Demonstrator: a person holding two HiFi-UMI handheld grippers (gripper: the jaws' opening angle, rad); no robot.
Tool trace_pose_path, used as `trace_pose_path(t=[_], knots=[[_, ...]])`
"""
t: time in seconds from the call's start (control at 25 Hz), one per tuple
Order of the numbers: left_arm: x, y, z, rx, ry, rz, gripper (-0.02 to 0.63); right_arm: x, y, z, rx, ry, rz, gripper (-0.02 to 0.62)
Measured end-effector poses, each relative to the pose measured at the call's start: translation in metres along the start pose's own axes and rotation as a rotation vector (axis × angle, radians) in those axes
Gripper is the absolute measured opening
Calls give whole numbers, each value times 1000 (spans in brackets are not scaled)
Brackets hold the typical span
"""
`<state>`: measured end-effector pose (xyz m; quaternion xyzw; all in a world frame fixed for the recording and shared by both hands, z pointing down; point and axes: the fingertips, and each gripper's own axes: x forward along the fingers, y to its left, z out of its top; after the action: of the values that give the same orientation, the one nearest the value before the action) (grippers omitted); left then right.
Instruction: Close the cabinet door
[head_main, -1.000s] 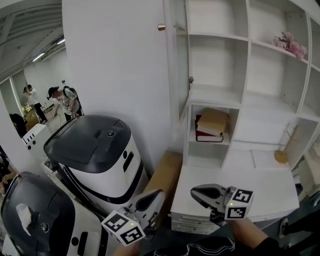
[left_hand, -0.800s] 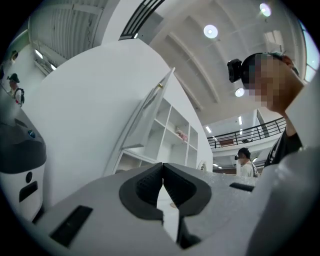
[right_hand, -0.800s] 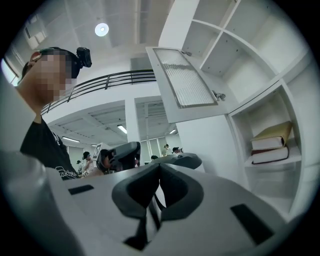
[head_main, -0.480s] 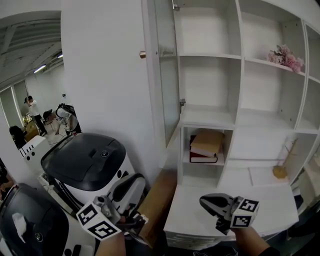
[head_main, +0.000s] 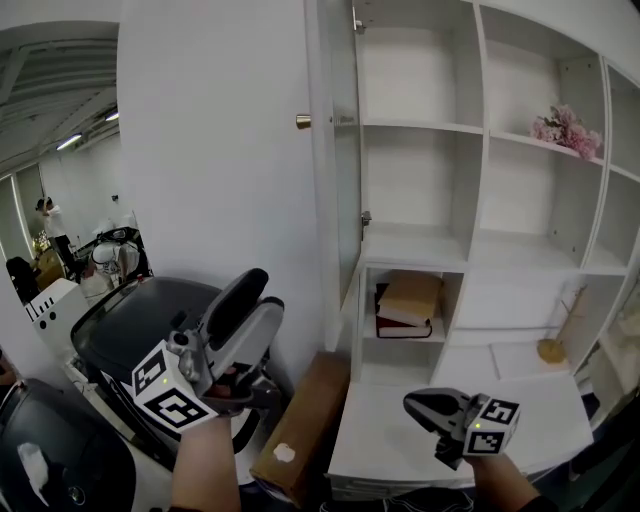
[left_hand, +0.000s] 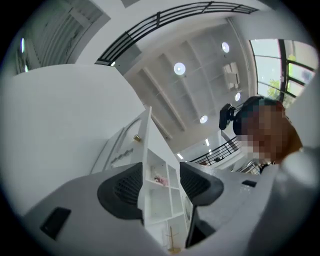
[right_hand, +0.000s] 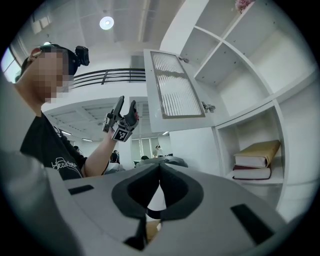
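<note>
The white cabinet door (head_main: 338, 160) with ribbed glass stands swung open, edge-on in the head view, its brass knob (head_main: 303, 121) facing left. My left gripper (head_main: 268, 292) is raised below and left of the door, apart from it and tilted upward. Its jaws have just been opening and hold nothing. Between them the left gripper view shows the door edge (left_hand: 147, 145) and knob (left_hand: 136, 138) in the distance. My right gripper (head_main: 420, 405) hangs low over the white desk (head_main: 540, 420), shut and empty. The right gripper view shows the door (right_hand: 175, 90) and the left gripper (right_hand: 121, 117).
Open shelves (head_main: 420, 240) fill the cabinet, with stacked books (head_main: 405, 305), pink flowers (head_main: 565, 128) and a small wooden stand (head_main: 550, 345). A cardboard box (head_main: 305, 420) leans by the desk. Black-and-white machines (head_main: 120, 320) stand at the left, with people (head_main: 50, 225) far behind.
My left gripper has risen from low at the bottom edge, tilted upward, and its jaws have parted. The right gripper has shifted only slightly.
</note>
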<state>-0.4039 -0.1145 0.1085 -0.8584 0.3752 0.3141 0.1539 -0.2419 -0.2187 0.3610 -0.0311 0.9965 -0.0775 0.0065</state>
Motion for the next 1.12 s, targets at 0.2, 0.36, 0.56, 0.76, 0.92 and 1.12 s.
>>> trace_pose_path(t=[0.2, 0.36, 0.56, 0.76, 0.92, 1.12], knots=[[26, 36, 33, -82, -65, -93, 284, 9, -5, 19, -51, -23, -53, 8], [51, 64, 46, -162, -95, -162, 299, 7, -14, 31, -71, -24, -106, 8], [78, 99, 55, -256, -132, -208, 316, 3, -16, 36, -113, -25, -153, 8], [109, 111, 58, -334, -136, -297, 316, -6, -24, 37, -130, -18, -205, 8], [130, 104, 59, -365, -144, -377, 316, -18, -27, 39, -125, -20, -245, 8], [149, 98, 61, -389, -126, -433, 314, -24, -30, 40, -124, -30, -273, 8]])
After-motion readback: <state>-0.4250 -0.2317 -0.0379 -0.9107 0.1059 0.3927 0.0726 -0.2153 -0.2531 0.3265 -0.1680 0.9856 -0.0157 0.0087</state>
